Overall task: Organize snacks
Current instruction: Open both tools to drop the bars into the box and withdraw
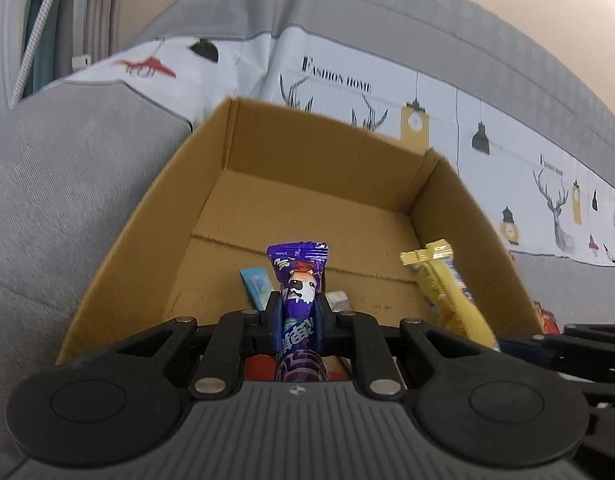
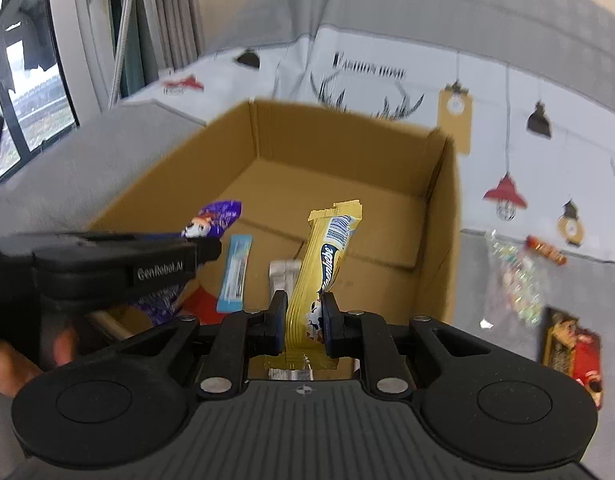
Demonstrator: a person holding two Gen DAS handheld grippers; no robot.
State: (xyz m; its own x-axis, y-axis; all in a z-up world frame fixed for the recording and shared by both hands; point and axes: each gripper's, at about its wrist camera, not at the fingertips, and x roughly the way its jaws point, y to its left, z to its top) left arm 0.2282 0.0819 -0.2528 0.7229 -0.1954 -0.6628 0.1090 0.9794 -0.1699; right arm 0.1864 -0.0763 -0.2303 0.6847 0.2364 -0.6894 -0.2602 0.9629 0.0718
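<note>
An open cardboard box point(image 1: 119, 236) point(image 2: 443, 216) sits on a grey sofa. My left gripper point(image 1: 300, 300) is shut on a purple snack packet point(image 1: 299, 276) and holds it over the box's near end. My right gripper point(image 2: 304, 304) is shut on a yellow snack bar point(image 2: 327, 248), also over the box. The yellow bar shows in the left wrist view point(image 1: 443, 284); the purple packet point(image 2: 217, 216) and the left gripper's body show in the right wrist view. A light blue packet point(image 2: 235, 272) point(image 1: 259, 284) and a white packet point(image 2: 281, 276) lie inside the box.
A red packet point(image 2: 197, 304) lies in the box's near corner. To the right of the box, on the sofa seat, lie a clear bag of sweets point(image 2: 515, 276), a small red bar point(image 2: 545, 250) and a red and gold packet point(image 2: 571, 352). A printed cushion cover point(image 1: 387, 92) is behind.
</note>
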